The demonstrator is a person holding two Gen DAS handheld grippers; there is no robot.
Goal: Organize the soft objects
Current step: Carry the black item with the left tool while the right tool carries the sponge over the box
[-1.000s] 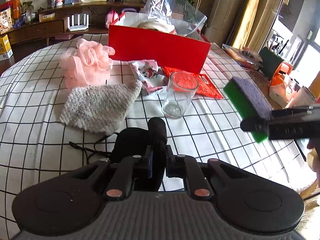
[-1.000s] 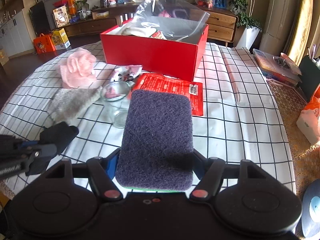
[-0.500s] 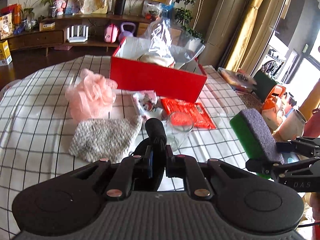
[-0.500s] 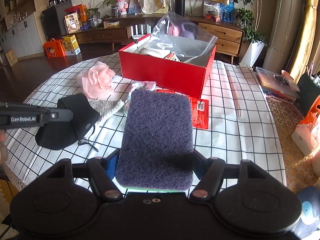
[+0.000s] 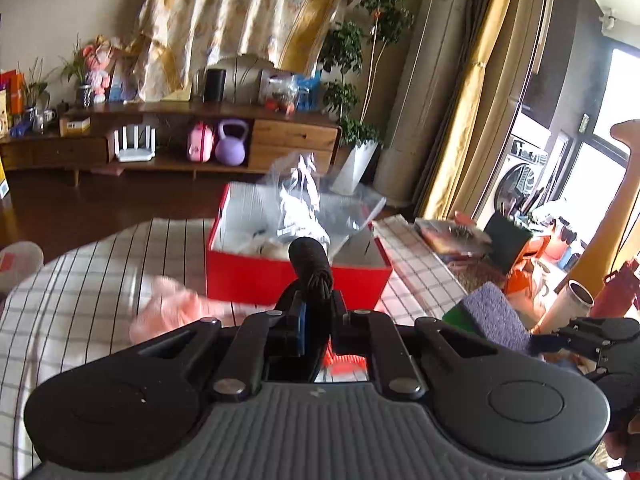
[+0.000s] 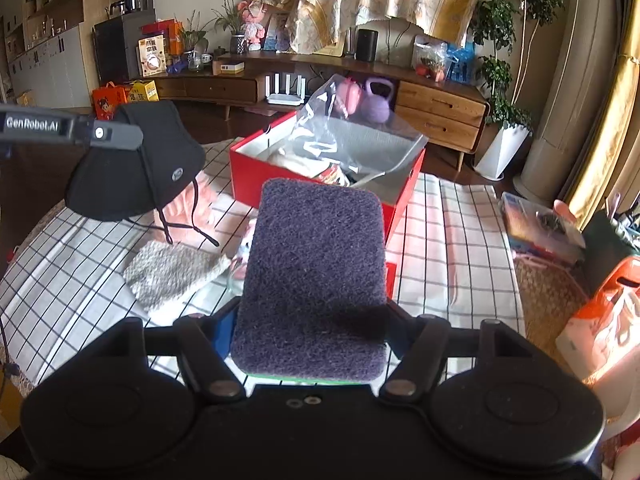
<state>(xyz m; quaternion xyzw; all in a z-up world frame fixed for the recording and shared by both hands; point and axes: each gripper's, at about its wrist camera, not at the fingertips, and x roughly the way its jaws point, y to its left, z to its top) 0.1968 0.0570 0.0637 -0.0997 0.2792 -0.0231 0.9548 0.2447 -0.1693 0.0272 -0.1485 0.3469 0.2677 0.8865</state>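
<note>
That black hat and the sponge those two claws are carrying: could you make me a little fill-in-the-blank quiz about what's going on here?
1. The left gripper holds a black ____ above the table.
2. The right gripper holds a sponge whose top is ____ in colour.
3. The box on the checked tablecloth is ____.
4. The grey knitted cloth lies on the ____.

Missing words: hat; purple; red; table

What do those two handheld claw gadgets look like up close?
Both are matt black plastic. Each claw has two rounded lobes at its base, linkage bars with round metal pivot pins, and blue pads inside the fingers. The left claw has a ribbed grey body; seen from the right claw, its side carries white "GenRobot.AI" lettering.
</note>
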